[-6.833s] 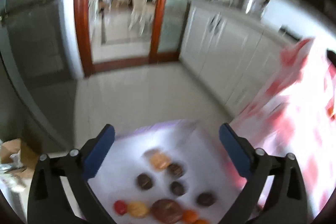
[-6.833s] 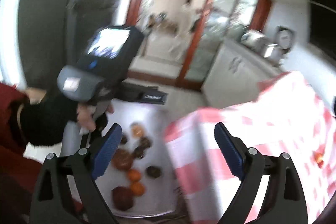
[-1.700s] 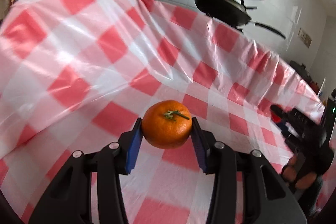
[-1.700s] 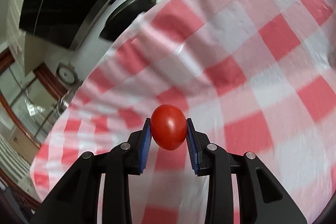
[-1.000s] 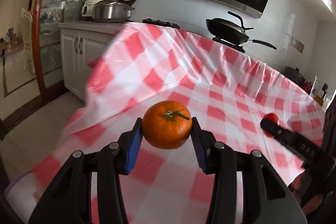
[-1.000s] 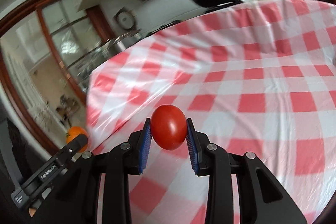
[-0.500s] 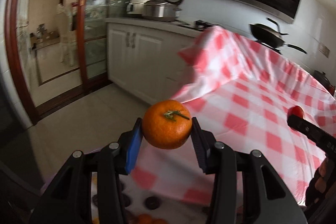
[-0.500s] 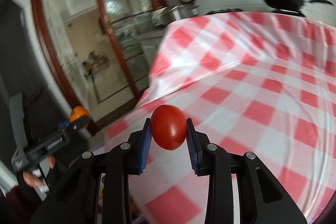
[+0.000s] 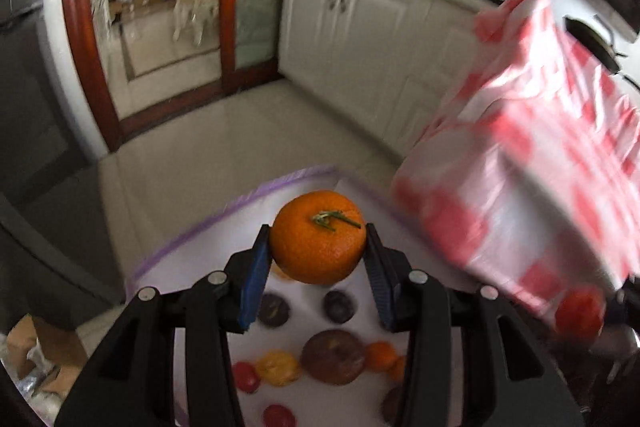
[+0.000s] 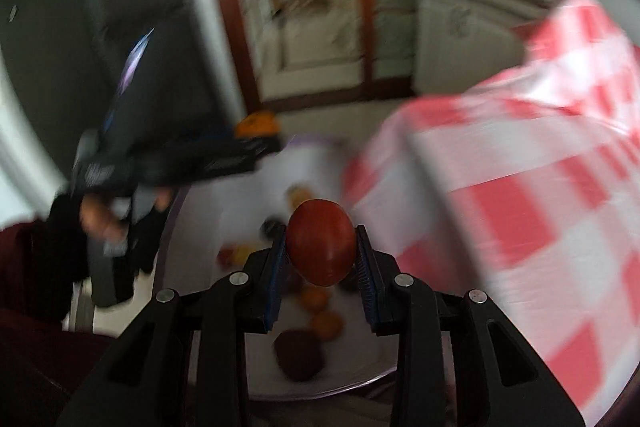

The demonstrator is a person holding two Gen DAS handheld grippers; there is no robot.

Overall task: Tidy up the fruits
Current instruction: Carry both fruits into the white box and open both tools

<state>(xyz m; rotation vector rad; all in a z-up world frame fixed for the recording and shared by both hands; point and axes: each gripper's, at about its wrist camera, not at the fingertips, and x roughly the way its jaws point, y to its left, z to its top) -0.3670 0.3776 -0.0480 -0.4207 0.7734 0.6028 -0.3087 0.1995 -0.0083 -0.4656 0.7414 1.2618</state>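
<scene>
Fruit in both grippers, high over the tray. Left gripper (image 9: 318, 269) with jaws shut snug on a round orange mandarin with a green stem (image 9: 318, 237). Right gripper (image 10: 320, 259) with jaws shut snug on a smooth red tomato (image 10: 321, 241). Below both, a white tray with a purple rim (image 9: 180, 239) down low by the floor, next to the worktop under a red and white checked plastic cloth (image 9: 540, 155).

Looks partly done: many fruits on the tray already, dark round ones (image 9: 334, 351), small orange ones (image 9: 380, 355), a yellow one (image 9: 278, 367), little red ones (image 9: 245, 377). Still left: lower both, open up, set the mandarin and tomato down with the rest. More fruit on the worktop? Cannot tell.

Left view clear: each fruit on the tray, plus the tomato at the right edge, blurry. Right view smeared: tray fruits only as blobs, but the left gripper from the side, with the hand (image 10: 100, 223) around it.
</scene>
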